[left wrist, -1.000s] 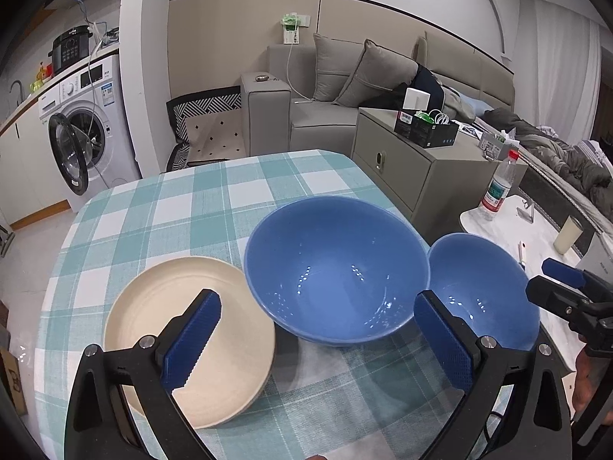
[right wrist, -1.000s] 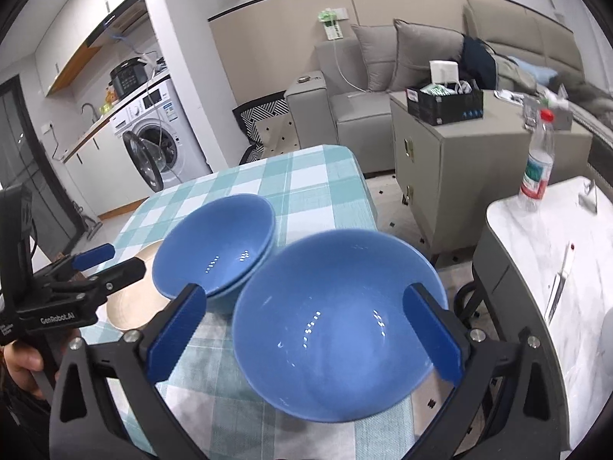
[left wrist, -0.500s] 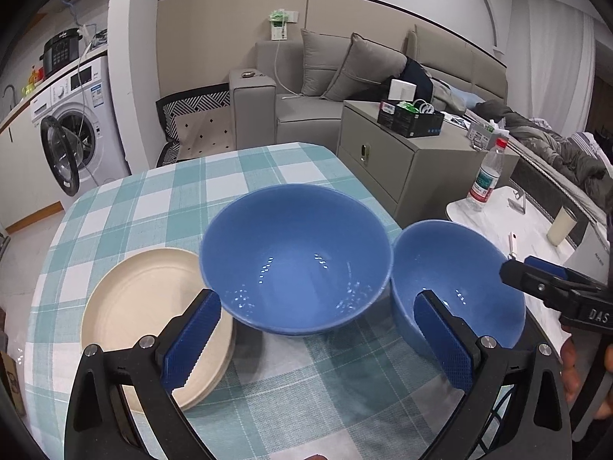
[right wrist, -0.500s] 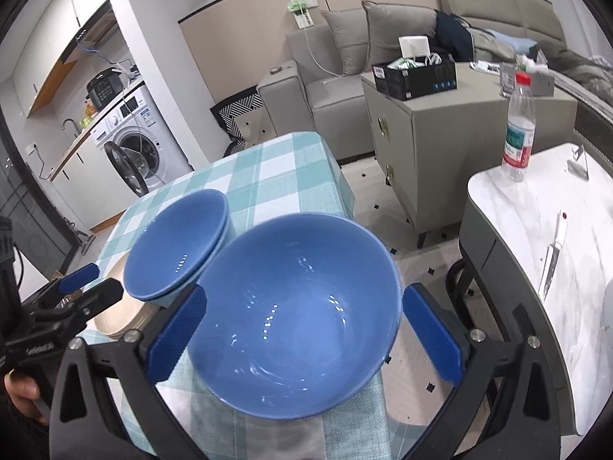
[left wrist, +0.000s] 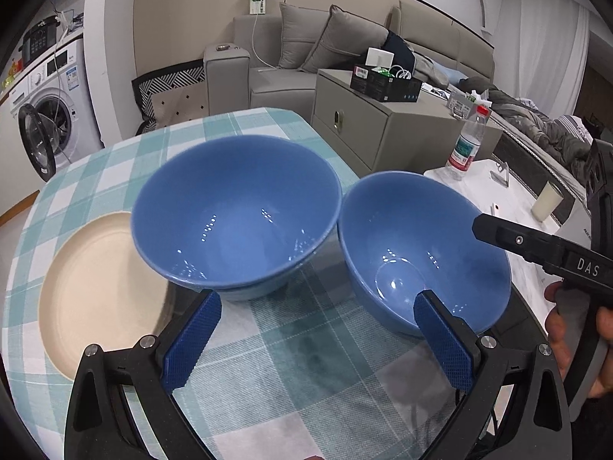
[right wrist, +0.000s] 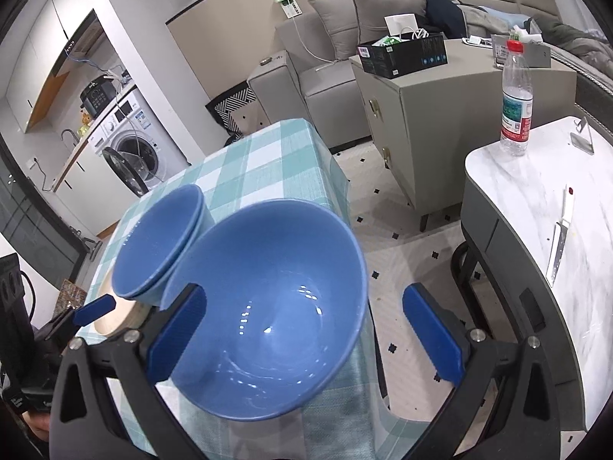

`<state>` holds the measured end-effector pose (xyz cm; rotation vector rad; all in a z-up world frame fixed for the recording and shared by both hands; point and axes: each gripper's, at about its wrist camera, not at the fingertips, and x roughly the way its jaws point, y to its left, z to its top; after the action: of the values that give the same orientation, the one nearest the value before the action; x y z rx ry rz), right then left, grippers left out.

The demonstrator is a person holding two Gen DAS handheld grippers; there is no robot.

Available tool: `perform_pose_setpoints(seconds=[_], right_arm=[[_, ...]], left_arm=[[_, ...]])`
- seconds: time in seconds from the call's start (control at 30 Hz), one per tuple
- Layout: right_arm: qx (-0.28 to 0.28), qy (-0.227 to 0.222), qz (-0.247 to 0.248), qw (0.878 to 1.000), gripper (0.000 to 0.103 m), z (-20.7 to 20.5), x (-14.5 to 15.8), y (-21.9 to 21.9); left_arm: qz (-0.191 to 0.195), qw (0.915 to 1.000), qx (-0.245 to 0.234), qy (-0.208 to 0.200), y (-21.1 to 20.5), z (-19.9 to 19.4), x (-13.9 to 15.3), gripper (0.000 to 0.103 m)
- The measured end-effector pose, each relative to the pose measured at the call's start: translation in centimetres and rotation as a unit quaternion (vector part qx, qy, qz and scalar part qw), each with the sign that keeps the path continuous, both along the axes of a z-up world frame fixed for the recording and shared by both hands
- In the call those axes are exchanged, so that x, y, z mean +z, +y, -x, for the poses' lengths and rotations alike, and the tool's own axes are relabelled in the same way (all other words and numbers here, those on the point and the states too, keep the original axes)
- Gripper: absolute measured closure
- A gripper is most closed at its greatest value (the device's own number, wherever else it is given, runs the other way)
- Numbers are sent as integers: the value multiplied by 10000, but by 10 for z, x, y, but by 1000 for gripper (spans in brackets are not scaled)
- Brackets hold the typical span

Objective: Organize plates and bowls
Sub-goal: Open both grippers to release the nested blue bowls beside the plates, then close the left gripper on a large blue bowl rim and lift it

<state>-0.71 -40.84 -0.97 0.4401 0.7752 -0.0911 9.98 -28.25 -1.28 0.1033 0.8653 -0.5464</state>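
Item: table (left wrist: 115, 161) under a teal-and-white checked cloth, seen from both of your wrist cameras.

Item: left gripper (left wrist: 318, 341). You are holding it low over the near edge of the table with its blue-padded fingers (left wrist: 191, 339) spread wide. Nothing is sitting between them; only cloth is showing in the gap.

Item: stacked blue bowls (left wrist: 237, 214). Two rims are showing, one nested in the other. They are resting near the middle of the table, toward its right edge, just beyond your left gripper's left finger.

Item: cream plate (left wrist: 99, 291). It is lying flat at the table's left edge, with its right rim passing under the side of the stacked bowls.

Item: single blue bowl (right wrist: 268, 306). It is sitting at the table's right edge, just beside the stack; whether the two rims are touching cannot be told. In the right wrist view it is looking tilted.

Item: right gripper (right wrist: 302, 339). You are holding it at the single bowl with the fingers wide apart. The left finger (right wrist: 176, 333) is crossing in front of the bowl's near-left rim, and the right finger is standing clear of the bowl, off the table edge. The fingers are not closing on the bowl.
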Motion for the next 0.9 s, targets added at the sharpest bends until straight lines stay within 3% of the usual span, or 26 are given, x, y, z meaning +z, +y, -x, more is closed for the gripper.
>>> perform_pose_setpoints(seconds=[0.2, 0.3, 0.43, 0.63, 0.8, 0.87, 0.9], right_arm=[[-24, -47, -31, 10000, 0, -1, -7, -8], [-15, -31, -59, 10000, 2, 0, -10, -10], [86, -56, -80, 9999, 10, -1, -12, -10], [127, 3, -240, 9996, 26, -2, -18, -12], [77, 11, -258, 9996, 28, 1, -19, -16], [115, 6, -246, 9996, 41, 1, -19, -16], [127, 26, -219, 9997, 42, 1, -19, -16]], left_arm=[[152, 9996, -138, 194, -11, -2, -10, 1], [334, 9987, -236, 294, -14, -2, -13, 8], [219, 9988, -266, 335, -24, 0, -17, 25], [286, 9981, -311, 451, -34, -1, -23, 35], [370, 9973, -295, 557, -38, -3, -25, 43], [401, 9971, -260, 596, -40, -6, -26, 46], [402, 9970, -257, 604, -41, -6, -25, 48]])
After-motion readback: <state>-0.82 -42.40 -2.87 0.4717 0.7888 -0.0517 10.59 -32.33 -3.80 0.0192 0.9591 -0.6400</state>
